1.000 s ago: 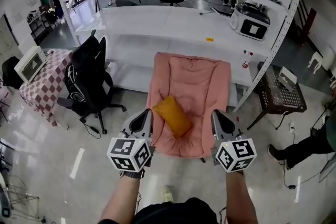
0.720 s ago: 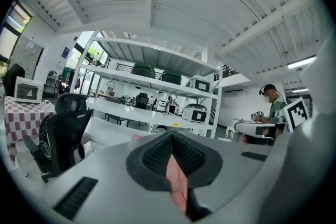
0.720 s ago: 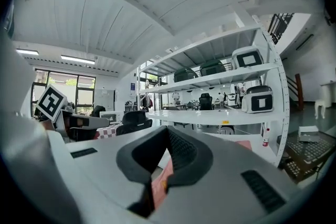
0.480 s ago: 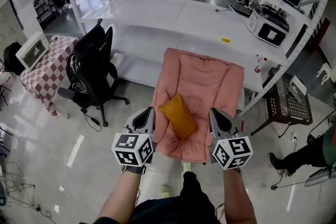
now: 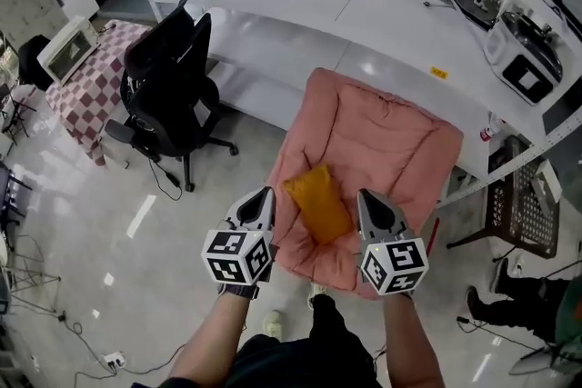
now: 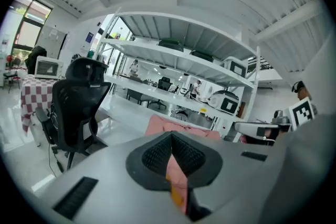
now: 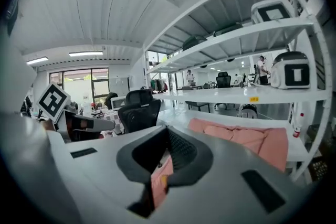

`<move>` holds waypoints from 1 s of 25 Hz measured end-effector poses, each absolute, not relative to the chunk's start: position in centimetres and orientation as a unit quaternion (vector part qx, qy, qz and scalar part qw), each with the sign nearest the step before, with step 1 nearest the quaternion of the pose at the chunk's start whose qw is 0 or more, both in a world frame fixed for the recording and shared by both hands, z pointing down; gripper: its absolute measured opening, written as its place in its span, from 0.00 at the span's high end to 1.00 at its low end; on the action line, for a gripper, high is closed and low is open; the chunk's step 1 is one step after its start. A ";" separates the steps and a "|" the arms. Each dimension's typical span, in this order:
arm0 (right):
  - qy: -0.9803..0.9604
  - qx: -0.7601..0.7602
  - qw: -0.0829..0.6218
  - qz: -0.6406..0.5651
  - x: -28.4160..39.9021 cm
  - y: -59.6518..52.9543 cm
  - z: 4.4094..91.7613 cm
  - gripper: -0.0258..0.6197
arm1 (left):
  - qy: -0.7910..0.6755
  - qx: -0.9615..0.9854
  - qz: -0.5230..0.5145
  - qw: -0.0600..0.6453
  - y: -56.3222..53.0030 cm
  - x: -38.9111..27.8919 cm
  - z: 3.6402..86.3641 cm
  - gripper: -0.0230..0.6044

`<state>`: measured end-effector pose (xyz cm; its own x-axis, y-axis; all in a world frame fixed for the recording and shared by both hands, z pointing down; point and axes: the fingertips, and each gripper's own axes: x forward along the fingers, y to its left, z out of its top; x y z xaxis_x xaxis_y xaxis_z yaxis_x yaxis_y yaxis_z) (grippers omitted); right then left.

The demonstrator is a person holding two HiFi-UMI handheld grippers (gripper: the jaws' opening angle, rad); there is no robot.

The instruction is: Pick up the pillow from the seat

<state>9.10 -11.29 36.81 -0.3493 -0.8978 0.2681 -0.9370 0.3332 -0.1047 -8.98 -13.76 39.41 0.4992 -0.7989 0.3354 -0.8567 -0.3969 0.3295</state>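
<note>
An orange pillow (image 5: 320,203) lies on the seat of a pink padded chair (image 5: 386,141) in the head view. My left gripper (image 5: 262,199) is held just left of the pillow, over the chair's left edge, shut and empty. My right gripper (image 5: 367,201) is held just right of the pillow, also shut and empty. Both sit short of the pillow and above it. In the left gripper view the shut left gripper (image 6: 172,140) hides most of the pink chair (image 6: 157,126). In the right gripper view the chair (image 7: 247,139) shows past the shut right gripper (image 7: 168,136).
A black office chair (image 5: 173,91) stands left of the pink chair. A long white shelf unit (image 5: 382,14) runs behind it, with appliances (image 5: 527,73) at the right. A checkered table (image 5: 86,77) with a microwave stands at far left. A dark side table (image 5: 523,213) is at the right.
The view has closed in on the pink chair and tipped further down. Both grippers stay shut, flanking the pillow, which now lies closer between them.
</note>
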 end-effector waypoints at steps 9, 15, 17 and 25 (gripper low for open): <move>-0.832 0.511 0.124 0.175 10.1 -18.3 46.9 0.95 | -0.526 0.785 0.085 0.318 -19.7 -6.1 50.5 0.95; -0.838 0.485 0.157 0.192 10.0 -21.9 53.6 0.95 | -0.549 0.750 0.102 0.355 -22.2 -5.4 57.5 0.95; -0.839 0.479 0.166 0.200 9.8 -22.7 55.8 0.95 | -0.553 0.739 0.108 0.368 -22.6 -5.6 59.8 0.95; -0.834 0.452 0.218 0.227 9.5 -25.4 65.1 0.95 | -0.569 0.686 0.116 0.439 -23.8 -6.6 70.2 0.81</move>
